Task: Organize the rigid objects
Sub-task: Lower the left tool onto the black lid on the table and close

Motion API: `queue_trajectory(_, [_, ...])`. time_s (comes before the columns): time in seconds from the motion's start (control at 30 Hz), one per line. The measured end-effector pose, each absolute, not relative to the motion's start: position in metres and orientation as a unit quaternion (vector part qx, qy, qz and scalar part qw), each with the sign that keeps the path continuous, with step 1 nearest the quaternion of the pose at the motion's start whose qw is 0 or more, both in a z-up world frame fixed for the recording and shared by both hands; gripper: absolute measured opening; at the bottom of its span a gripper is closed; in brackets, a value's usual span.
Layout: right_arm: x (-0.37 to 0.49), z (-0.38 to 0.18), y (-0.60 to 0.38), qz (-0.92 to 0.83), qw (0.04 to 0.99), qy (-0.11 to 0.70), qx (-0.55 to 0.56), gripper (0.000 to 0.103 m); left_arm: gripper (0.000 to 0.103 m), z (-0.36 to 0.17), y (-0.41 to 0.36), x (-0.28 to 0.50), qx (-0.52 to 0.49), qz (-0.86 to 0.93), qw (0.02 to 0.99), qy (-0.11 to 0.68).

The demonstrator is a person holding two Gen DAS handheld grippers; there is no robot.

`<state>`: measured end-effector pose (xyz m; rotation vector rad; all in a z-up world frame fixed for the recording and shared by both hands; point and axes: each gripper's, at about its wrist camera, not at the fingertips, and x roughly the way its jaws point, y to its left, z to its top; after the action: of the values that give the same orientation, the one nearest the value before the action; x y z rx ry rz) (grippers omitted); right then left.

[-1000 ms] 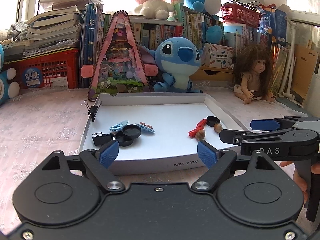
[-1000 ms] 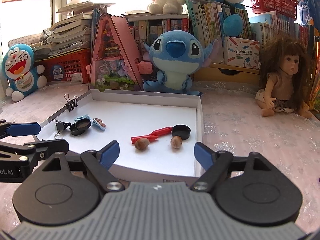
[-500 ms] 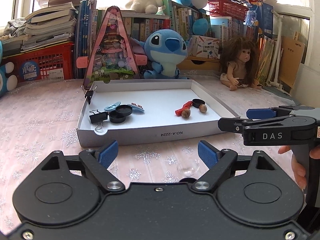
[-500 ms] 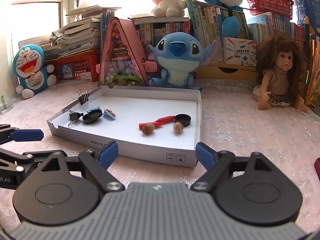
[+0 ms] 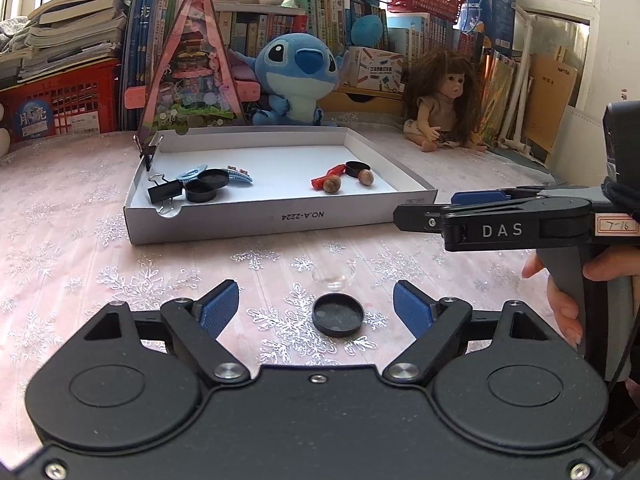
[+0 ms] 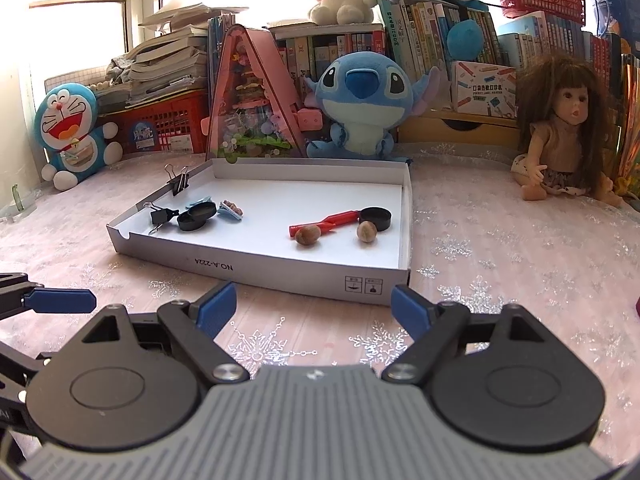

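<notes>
A shallow white cardboard tray (image 5: 256, 220) (image 6: 280, 268) lies on the pink tablecloth. It holds a binder clip (image 5: 164, 192), black caps (image 5: 208, 186), blue hair clips (image 5: 240, 176), a red clip (image 5: 328, 172), two nuts (image 5: 366, 178) and another black cap (image 5: 356, 167). A black round cap (image 5: 338, 315) and a small clear dish (image 5: 334, 276) lie on the cloth in front of the tray, between my left gripper's fingers. My left gripper (image 5: 316, 308) is open and empty. My right gripper (image 6: 314, 306) is open and empty, short of the tray's near wall.
A Stitch plush (image 6: 360, 104), a pink triangular toy house (image 6: 252, 96), a doll (image 6: 564, 132), a Doraemon plush (image 6: 68, 128), red baskets and book rows stand behind the tray. A binder clip (image 6: 178, 180) is clamped on the tray's left wall.
Both grippers have pulled back from the tray, which now looks smaller and farther. A black cap and a clear dish on the cloth have come into the left wrist view.
</notes>
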<state>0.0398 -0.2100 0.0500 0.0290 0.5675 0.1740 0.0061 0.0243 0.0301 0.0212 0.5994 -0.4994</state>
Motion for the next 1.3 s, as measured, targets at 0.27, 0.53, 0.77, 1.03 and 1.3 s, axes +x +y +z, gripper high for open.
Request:
queue_trajectory(0.27, [0.037, 0.048, -0.206, 0.095, 0.954, 0.284, 0.013, 0.091, 0.061, 0.022, 0.017, 0.000, 0.019, -0.263, 0.913, 0.310])
queue_trajectory(0.53, [0.033, 0.050, -0.199, 0.114, 0.953, 0.282, 0.008, 0.091, 0.044, 0.017, 0.016, 0.000, 0.017, -0.261, 0.912, 0.316])
queue_trajectory(0.77, [0.032, 0.049, -0.196, 0.118, 0.951, 0.285, 0.009, 0.091, 0.044, 0.017, 0.012, 0.004, 0.012, -0.260, 0.913, 0.314])
queue_trajectory(1.03, [0.032, 0.048, -0.194, 0.124, 0.950, 0.285, 0.010, 0.091, 0.029, 0.016, 0.016, 0.009, 0.009, -0.239, 0.919, 0.314])
queue_trajectory(1.3, [0.029, 0.047, -0.181, 0.156, 0.946, 0.283, -0.003, 0.090, 0.029, 0.018, 0.046, 0.019, -0.006, -0.179, 0.933, 0.311])
